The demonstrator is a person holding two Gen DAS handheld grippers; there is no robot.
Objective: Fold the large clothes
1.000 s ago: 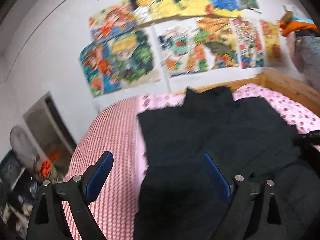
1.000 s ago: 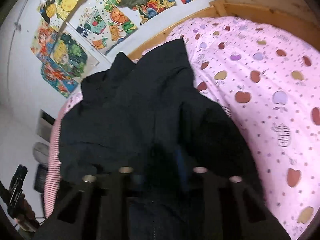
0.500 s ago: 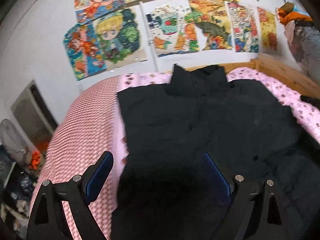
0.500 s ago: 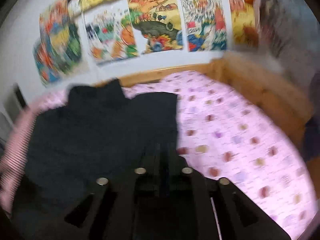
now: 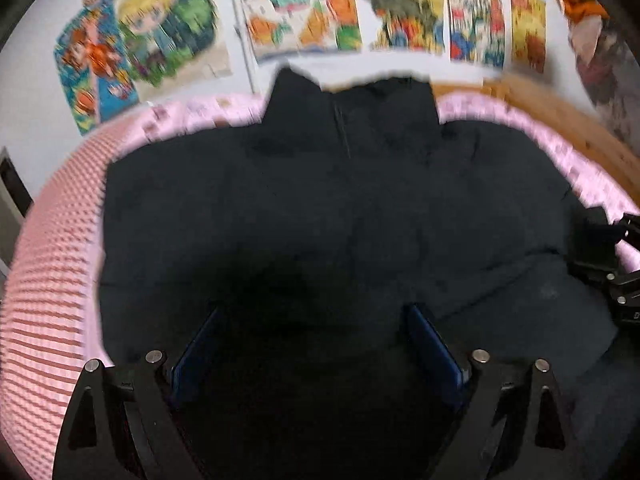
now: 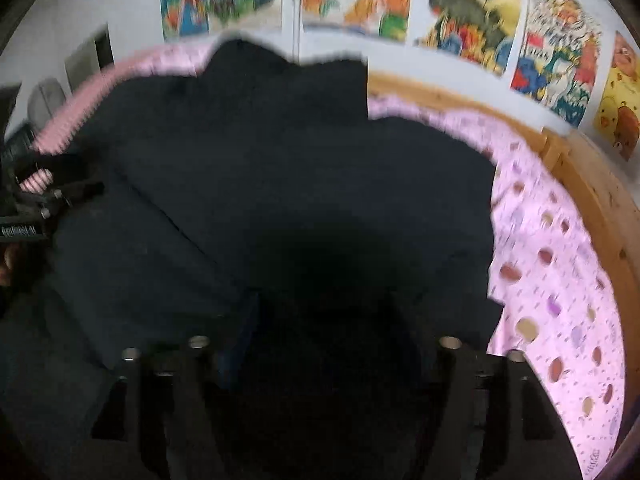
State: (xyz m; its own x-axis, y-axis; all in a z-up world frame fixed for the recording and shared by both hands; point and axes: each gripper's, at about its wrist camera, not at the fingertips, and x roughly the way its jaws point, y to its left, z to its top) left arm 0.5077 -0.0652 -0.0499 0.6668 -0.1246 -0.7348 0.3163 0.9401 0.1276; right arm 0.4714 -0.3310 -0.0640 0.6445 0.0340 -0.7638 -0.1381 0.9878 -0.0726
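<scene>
A large black garment [image 5: 320,208] lies spread on the pink bedsheet [image 5: 52,264], its collar toward the far wall. It also fills the right wrist view [image 6: 280,184]. My left gripper [image 5: 316,344] is open over the garment's near part, its blue-padded fingers [image 5: 434,350] wide apart with nothing between them. My right gripper [image 6: 320,344] is open low over the garment near its right edge; its dark fingers are hard to make out. Each gripper shows at the edge of the other's view [image 5: 608,264], [image 6: 32,204].
A wooden bed frame [image 6: 592,184] runs along the right and far sides. The pink sheet with coloured spots [image 6: 560,280] lies bare on the right. Colourful posters [image 5: 344,8] cover the wall behind. Clothes [image 5: 592,40] hang at the far right.
Both grippers have moved down and forward over the garment. The right gripper was shut on the black fabric; it has let go and now stands open.
</scene>
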